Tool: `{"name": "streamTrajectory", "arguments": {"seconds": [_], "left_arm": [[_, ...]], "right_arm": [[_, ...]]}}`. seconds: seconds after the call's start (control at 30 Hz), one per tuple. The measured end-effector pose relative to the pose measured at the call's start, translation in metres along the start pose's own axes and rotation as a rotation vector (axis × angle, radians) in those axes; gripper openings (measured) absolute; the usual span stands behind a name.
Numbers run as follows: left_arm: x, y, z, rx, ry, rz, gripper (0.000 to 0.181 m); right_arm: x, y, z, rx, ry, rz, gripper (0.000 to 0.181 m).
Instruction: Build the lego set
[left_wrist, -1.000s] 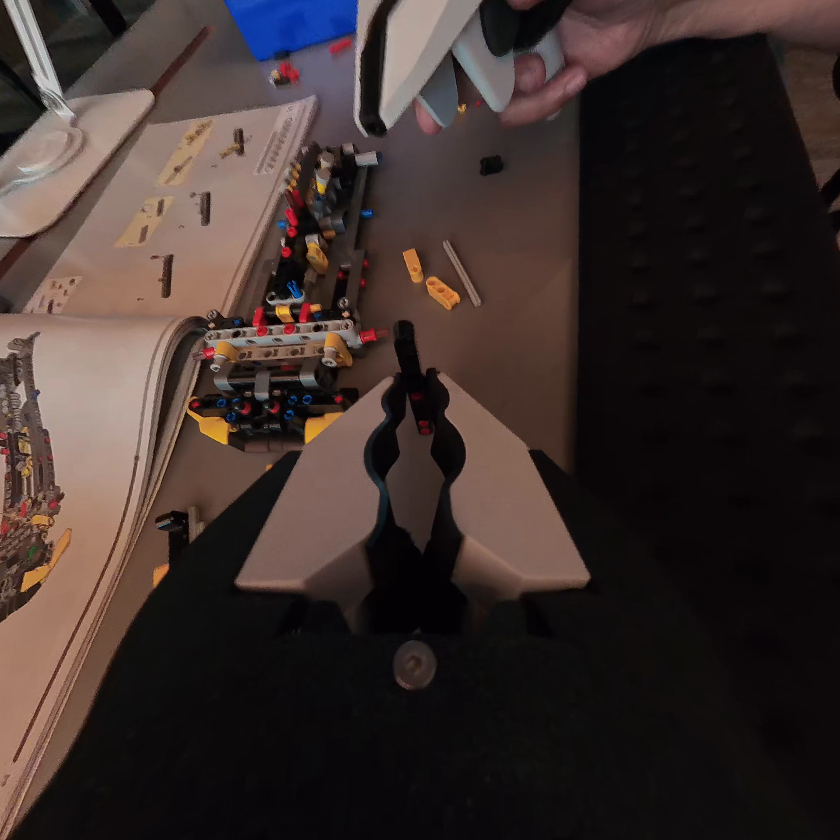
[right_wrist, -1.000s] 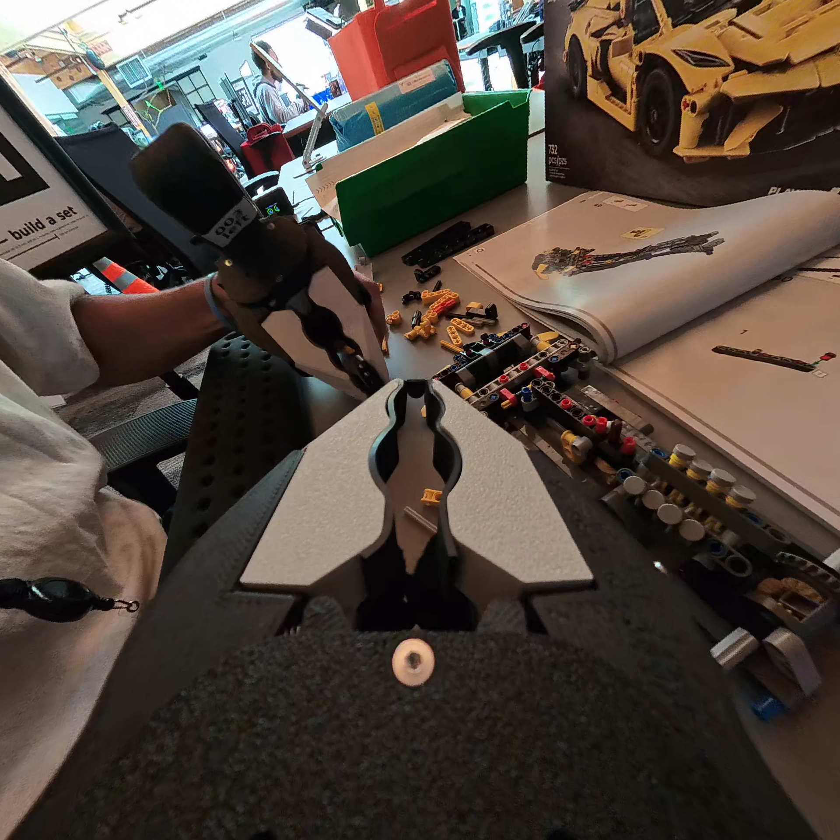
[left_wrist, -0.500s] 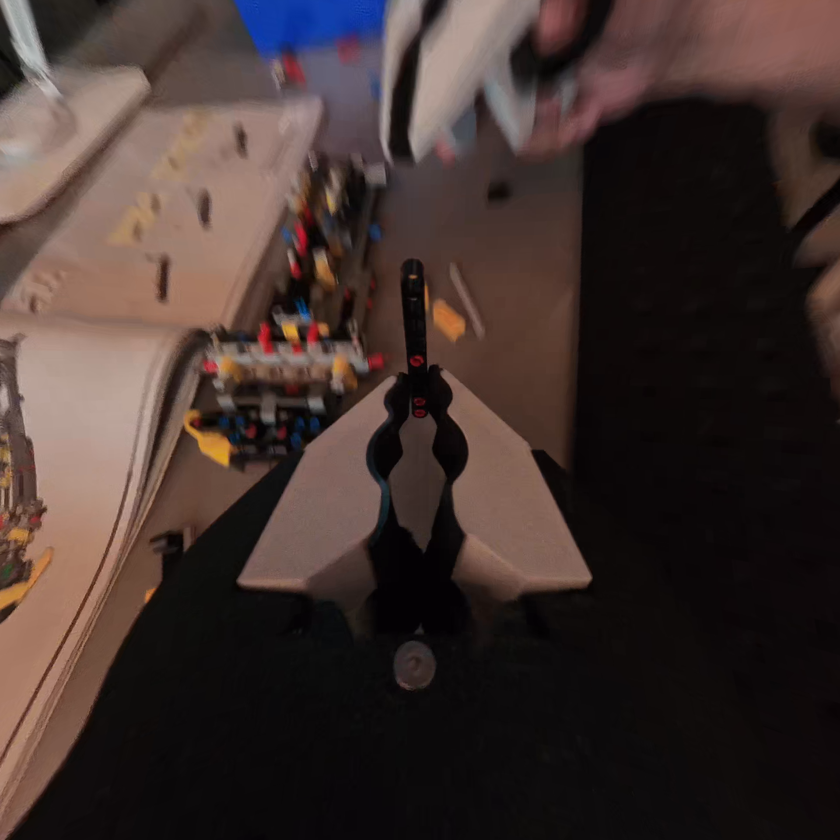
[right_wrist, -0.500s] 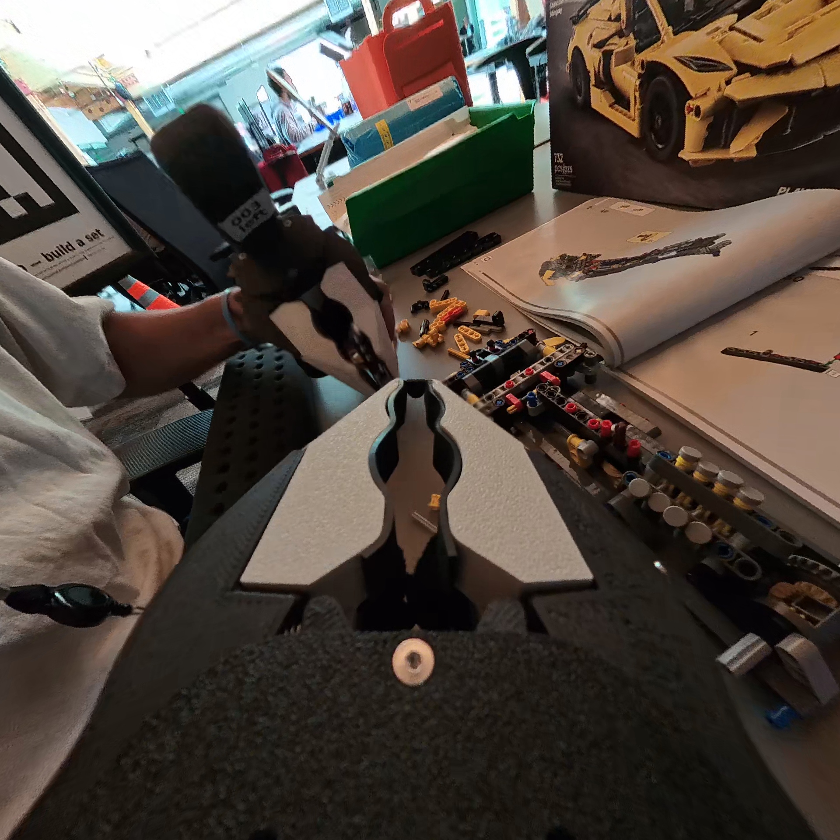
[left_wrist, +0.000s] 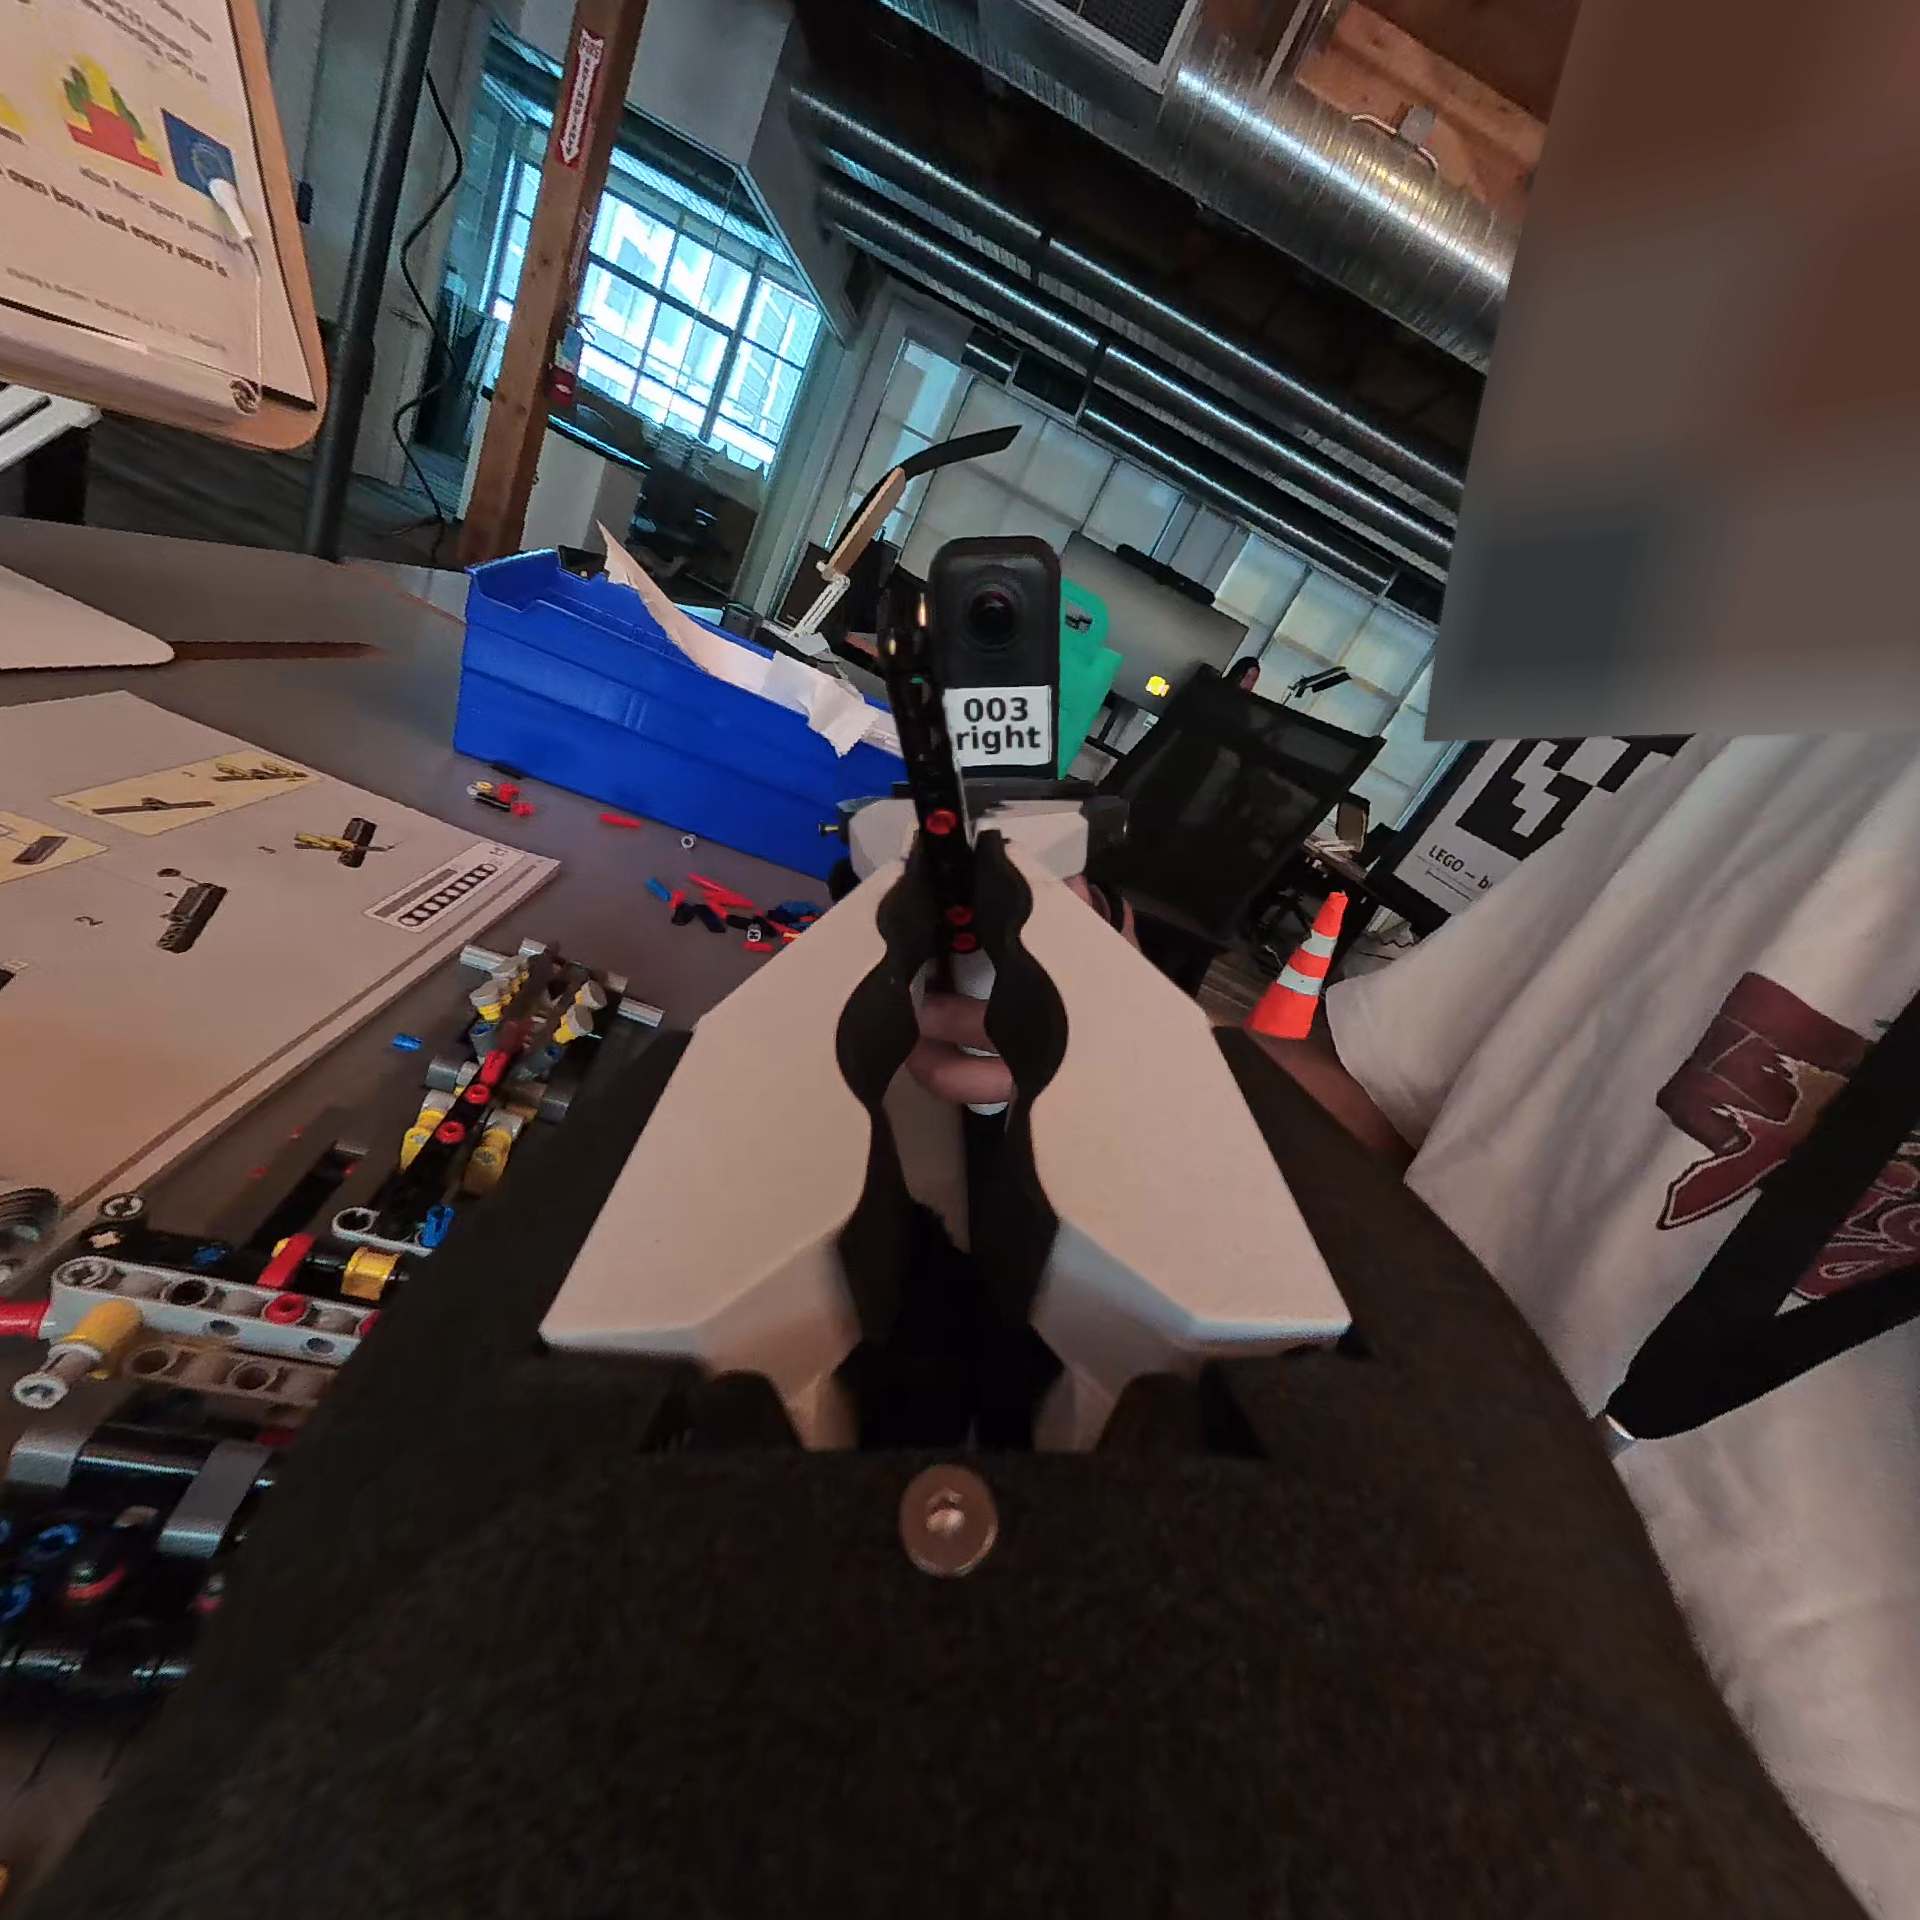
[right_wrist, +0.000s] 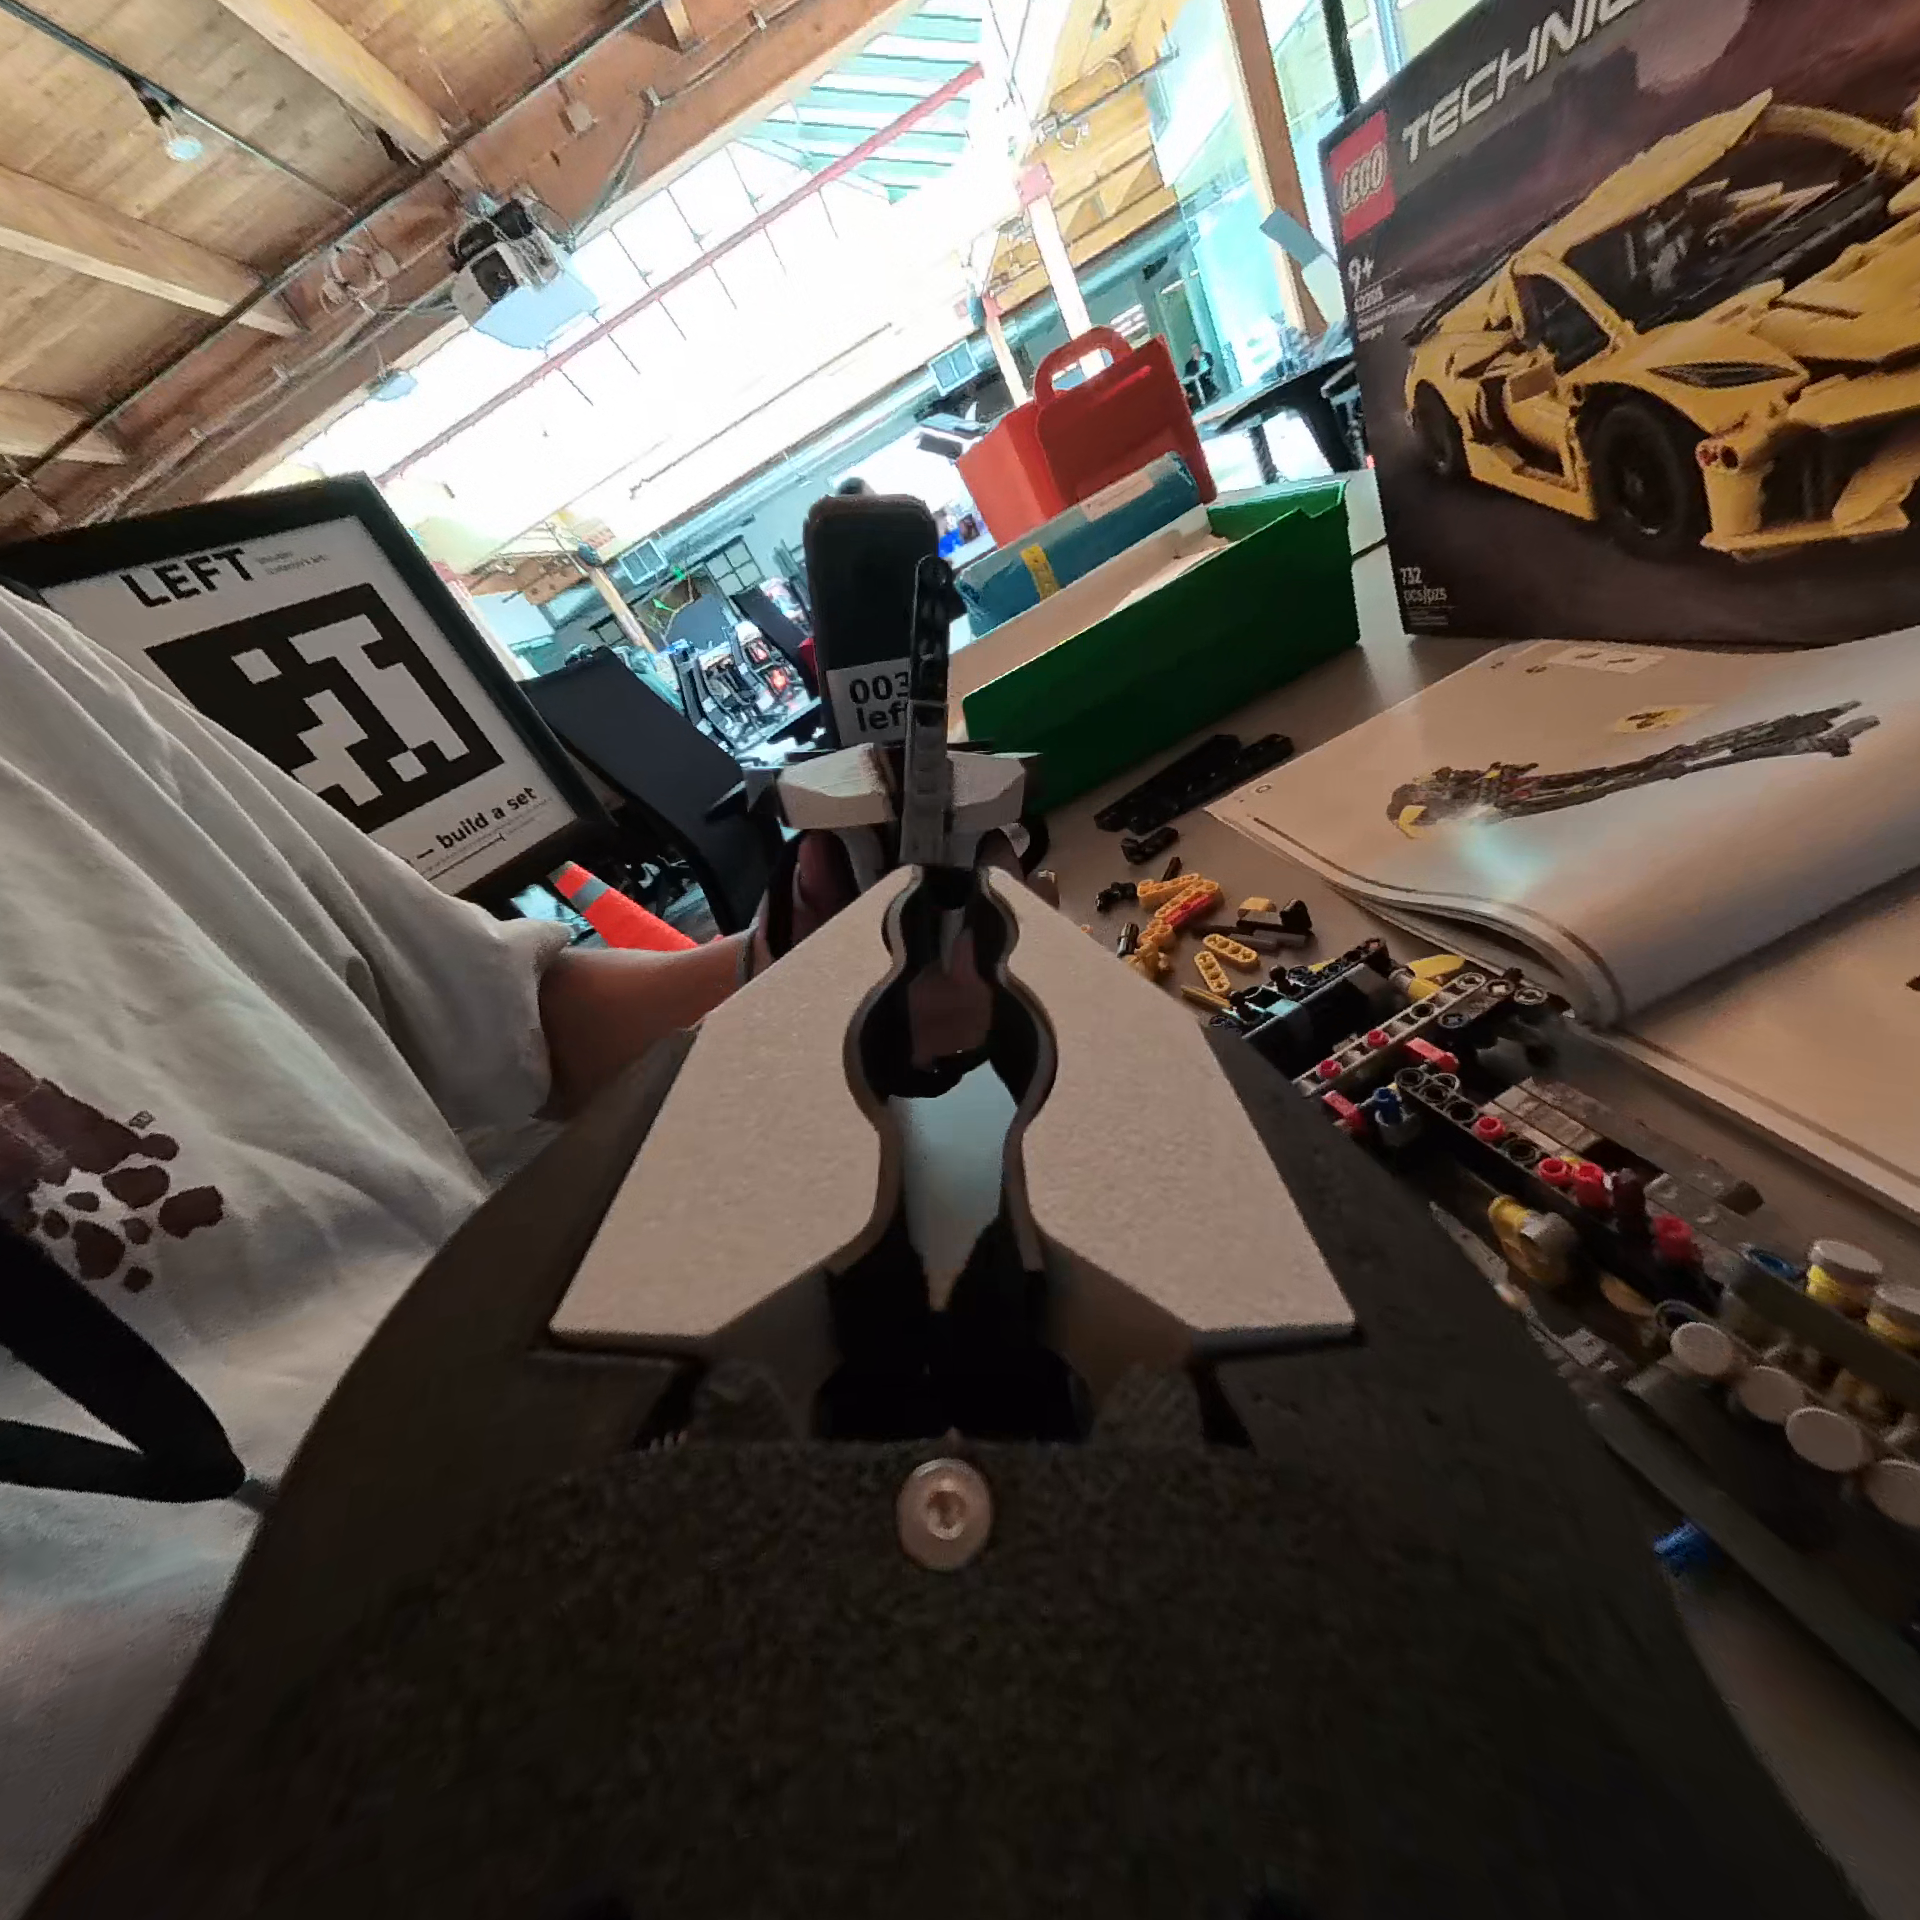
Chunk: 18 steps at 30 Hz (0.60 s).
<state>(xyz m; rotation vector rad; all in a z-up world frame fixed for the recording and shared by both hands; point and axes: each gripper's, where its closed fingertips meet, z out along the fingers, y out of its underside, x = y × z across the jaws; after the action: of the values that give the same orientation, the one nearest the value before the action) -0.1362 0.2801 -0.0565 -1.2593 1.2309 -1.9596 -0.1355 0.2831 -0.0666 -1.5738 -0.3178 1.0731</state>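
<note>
Beam (left_wrist: 928, 748) now raised off table.

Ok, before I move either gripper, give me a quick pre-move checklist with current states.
1. Left gripper clamped on the long black plastic beam: ok, held upright.
2. Beam off the grey table: ok, in the air.
3. Right gripper on the beam's lower end: the end sits at its tips; clamped or not, cannot tell.
4. Small red pins in the beam: three visible; seating cannot tell.
5. Multicoloured half-built assembly reachable: ok, lying beside the open instruction booklet.
</note>
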Motion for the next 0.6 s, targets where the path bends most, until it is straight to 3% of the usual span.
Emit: {"name": "streamTrajectory", "arguments": {"seconds": [0.3,0.6], "left_arm": [[-0.0005,0.0001,-0.0001,0.009,0.003,-0.009,0.007],[-0.005,-0.0005,-0.0025,0.014,-0.005,-0.05,0.007]], "right_arm": [[-0.0083,0.0001,-0.0009,-0.002,-0.116,0.117,0.007],[-0.004,0.0011,0.0021,-0.006,-0.088,0.112,0.007]]}}
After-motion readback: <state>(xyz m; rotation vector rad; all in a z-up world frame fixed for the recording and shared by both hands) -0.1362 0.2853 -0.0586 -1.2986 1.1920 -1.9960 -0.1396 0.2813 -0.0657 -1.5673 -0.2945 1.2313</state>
